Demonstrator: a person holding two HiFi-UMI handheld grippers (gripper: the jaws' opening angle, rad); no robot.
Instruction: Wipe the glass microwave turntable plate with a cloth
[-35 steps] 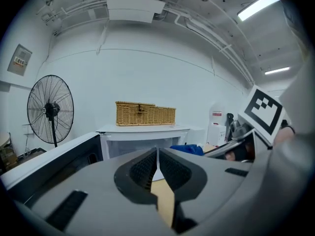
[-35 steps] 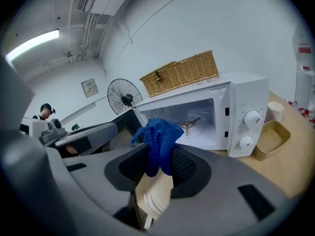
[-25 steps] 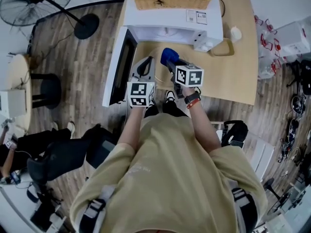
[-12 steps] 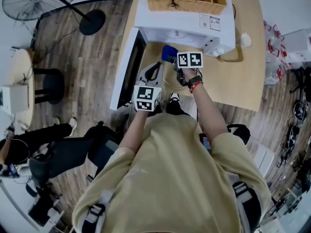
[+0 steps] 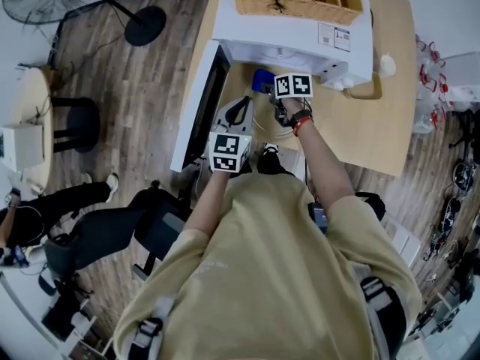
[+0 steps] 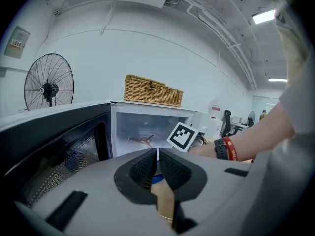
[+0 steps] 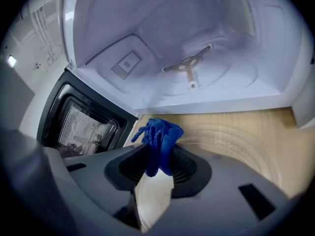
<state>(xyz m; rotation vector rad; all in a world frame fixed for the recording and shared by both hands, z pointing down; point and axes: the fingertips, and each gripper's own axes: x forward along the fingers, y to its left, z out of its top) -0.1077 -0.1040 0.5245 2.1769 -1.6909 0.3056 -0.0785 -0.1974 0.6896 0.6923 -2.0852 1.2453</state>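
We had moved our right gripper (image 7: 158,154) up to the microwave (image 7: 197,48), clamping the cloth (image 7: 160,134), our left gripper (image 6: 157,156) closed on nothing, so the plate (image 7: 234,134), unheld on the table (image 7: 278,119), might skid under wiping.

The scene is viewed by the head camera from above the person's shoulders, steeply downward, with the tabletop (image 5: 367,126) well below and the microwave (image 5: 285,43) at its far edge. The left gripper (image 6: 157,154) camera is held low and roughly level by the tabletop's near left corner. It is aimed along its jaws into the open cavity (image 6: 142,132), with the door (image 6: 54,146) close at the left. The right gripper (image 7: 160,154) camera is set very near the cavity mouth and is tilted down onto the cavity floor and the strip of tabletop before it. The cavity and door are shared by all three views. The wicker basket (image 6: 152,90) and the right gripper's marker cube (image 6: 182,136) are shared by the head and left gripper views.
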